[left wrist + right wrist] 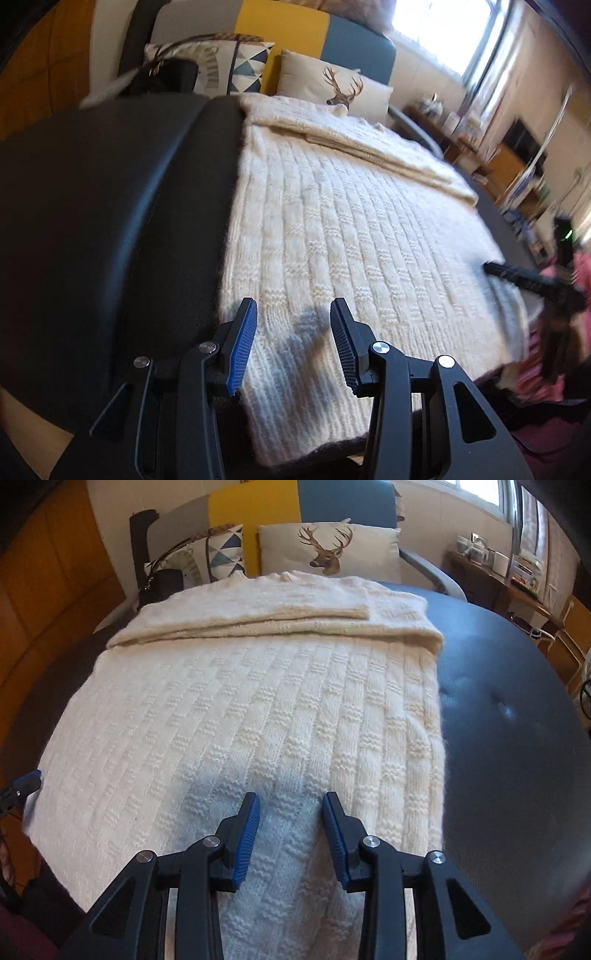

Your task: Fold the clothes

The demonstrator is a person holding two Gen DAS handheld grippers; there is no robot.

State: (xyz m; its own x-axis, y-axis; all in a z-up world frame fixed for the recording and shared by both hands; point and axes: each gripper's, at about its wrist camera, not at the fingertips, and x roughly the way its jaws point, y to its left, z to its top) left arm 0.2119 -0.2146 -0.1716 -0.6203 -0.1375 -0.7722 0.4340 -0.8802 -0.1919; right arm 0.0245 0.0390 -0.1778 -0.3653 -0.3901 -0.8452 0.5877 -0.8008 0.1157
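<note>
Both my grippers hang over the near hem of the cream ribbed knit sweater (236,709), which lies flat on the dark round padded tabletop (517,686). My right gripper (291,840) has its blue-padded jaws spread, nothing between them but air, the knit directly below and ahead; it sits nearer the sweater's right edge, with bare tabletop just off to its right. My left gripper (293,345) is likewise spread and empty, hovering near the sweater's left edge, where the cream fabric meets dark table to the left of the jaws. From the right wrist view a blue tip of the left gripper shows at the far left margin, so the two tools are well apart across the hem. The sweater's long axis runs straight away from me, hem closest, collar farthest; the sleeves are already folded across the top into a thick band (258,624) ahead of both grippers. My judgement: the next step is pinching the hem corners and carrying them forward toward that band, each hand taking its own side. Whether the jaws touch the knit yet I cannot tell. Beyond the sweater sit a deer-print cushion (328,550) and a triangle-patterned cushion (225,552) on a seat, plus a black strapped bag (162,583) at far left; none stand in the fold's path. Loose knit may slip from a shallow pinch.
</note>
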